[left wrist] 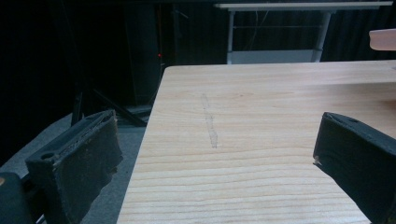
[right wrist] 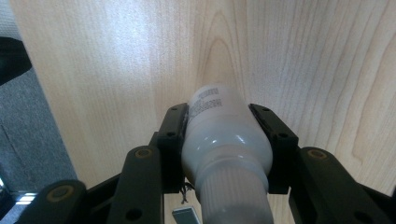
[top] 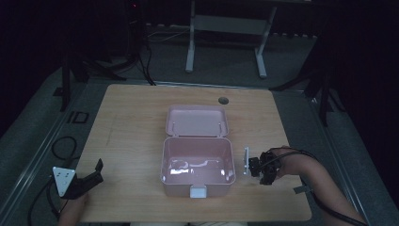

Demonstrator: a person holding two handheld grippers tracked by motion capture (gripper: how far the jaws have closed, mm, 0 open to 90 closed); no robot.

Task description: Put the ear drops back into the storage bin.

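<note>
- High view: dim overall; surroundings beyond the table (top: 141,122) fall to near black, with soft, low-resolution detail.
- Glare patches lie on the floor of the open pink box (top: 197,165).
- Left gripper view: table evenly lit; near jaws soft, slightly out of focus.
- Right gripper view: brightest; overhead light gives a sheen on the white bottle (right wrist: 222,140) and a pale wash on the wood at far left.

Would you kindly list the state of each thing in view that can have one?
Box: open, lid folded back, looks empty.
Bottle: clamped in the right tongs, above the table.
Left tongs: open, holding nothing.
</note>
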